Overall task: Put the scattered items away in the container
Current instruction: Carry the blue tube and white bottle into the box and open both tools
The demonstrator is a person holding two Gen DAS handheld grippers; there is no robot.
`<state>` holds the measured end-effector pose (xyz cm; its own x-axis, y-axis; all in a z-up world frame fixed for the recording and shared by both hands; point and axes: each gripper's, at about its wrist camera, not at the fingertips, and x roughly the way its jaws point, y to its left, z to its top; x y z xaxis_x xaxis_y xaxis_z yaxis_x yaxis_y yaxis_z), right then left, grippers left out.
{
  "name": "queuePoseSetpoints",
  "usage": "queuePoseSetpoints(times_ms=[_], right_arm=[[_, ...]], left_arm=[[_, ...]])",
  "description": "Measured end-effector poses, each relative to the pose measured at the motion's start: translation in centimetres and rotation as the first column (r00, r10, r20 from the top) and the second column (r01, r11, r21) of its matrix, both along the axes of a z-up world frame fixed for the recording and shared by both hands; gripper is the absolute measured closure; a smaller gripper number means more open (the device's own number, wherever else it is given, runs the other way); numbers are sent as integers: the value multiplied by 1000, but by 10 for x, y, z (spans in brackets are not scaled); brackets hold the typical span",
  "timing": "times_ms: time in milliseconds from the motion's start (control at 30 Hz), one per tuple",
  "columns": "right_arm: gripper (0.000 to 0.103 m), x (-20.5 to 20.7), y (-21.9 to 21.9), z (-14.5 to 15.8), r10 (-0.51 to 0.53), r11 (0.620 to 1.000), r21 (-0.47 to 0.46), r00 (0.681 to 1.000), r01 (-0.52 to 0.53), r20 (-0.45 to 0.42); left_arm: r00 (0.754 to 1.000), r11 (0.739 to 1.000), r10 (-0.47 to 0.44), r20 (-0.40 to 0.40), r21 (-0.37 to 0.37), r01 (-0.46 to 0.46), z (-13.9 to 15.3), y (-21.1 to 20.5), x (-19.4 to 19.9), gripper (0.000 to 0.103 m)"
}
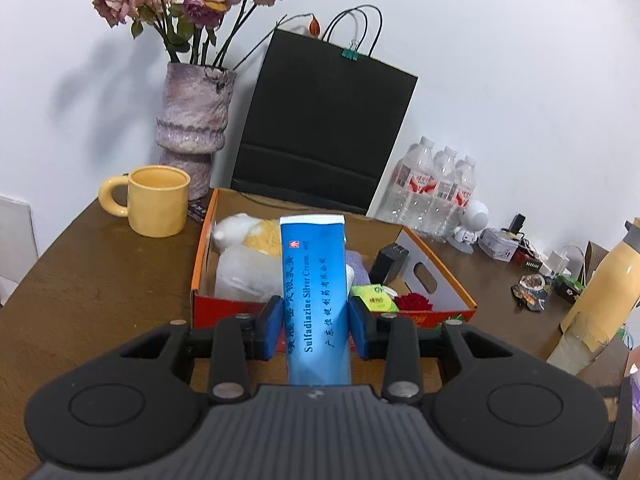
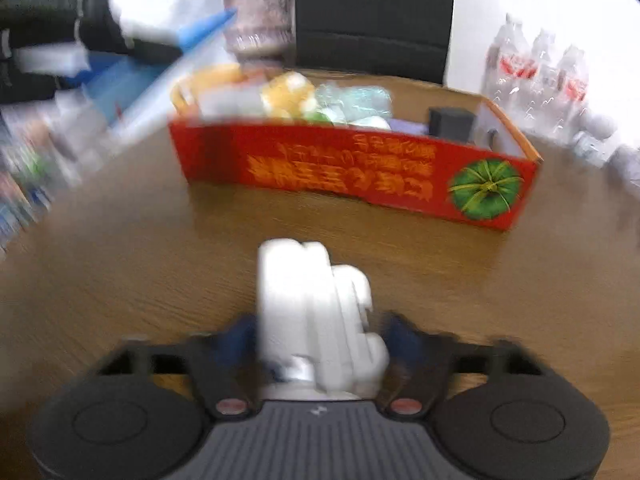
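My left gripper point(image 1: 314, 308) is shut on a blue cream tube point(image 1: 312, 256), held upright over the near wall of the red and orange cardboard box point(image 1: 204, 240). Inside the box lie a plush toy point(image 1: 248, 232), a plastic bag, a green packet point(image 1: 376, 298), a red rose and a black charger point(image 1: 390, 262). In the blurred right wrist view a white ribbed object point(image 2: 300, 288) lies on the wooden table between the blue pads of my right gripper point(image 2: 324, 336), which appear to press on both its sides. The box point(image 2: 320, 160) stands beyond it, apart. The blue tube point(image 2: 204, 28) shows at top left.
A yellow mug point(image 1: 158, 200), a vase of dried roses point(image 1: 192, 120) and a black paper bag point(image 1: 324, 128) stand behind the box. Water bottles point(image 1: 436, 188), a small white figure point(image 1: 472, 224), small clutter and a yellow flask point(image 1: 600, 292) line the right side.
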<state>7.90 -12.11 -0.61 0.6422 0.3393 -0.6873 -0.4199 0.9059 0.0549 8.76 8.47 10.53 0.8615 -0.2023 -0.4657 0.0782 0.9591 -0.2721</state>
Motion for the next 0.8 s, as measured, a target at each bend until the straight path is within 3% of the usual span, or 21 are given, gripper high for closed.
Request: queuePoseSetpoints(times_ms=[200, 433, 533, 600, 700, 800], right_arm=[[50, 1, -13, 11, -30, 997, 75, 999, 32, -26], [50, 25, -37, 68, -57, 989, 142, 996, 47, 69], [50, 64, -46, 101, -99, 983, 165, 988, 78, 118], [50, 101, -47, 116, -122, 980, 171, 987, 103, 106], [50, 167, -44, 117, -165, 975, 156, 986, 160, 21], [50, 219, -30, 98, -181, 977, 103, 982, 186, -57]], left_arm=[[1000, 1000, -19, -23, 11, 19, -6, -5, 4, 68], [997, 997, -78, -18, 24, 79, 7, -25, 35, 68], [996, 995, -91, -21, 47, 92, 20, -36, 71, 68], [995, 991, -88, -34, 96, 91, 26, -44, 99, 68], [988, 978, -66, -140, 187, 92, 16, -54, 155, 68], [959, 969, -43, -280, 222, 108, -6, -58, 203, 68]])
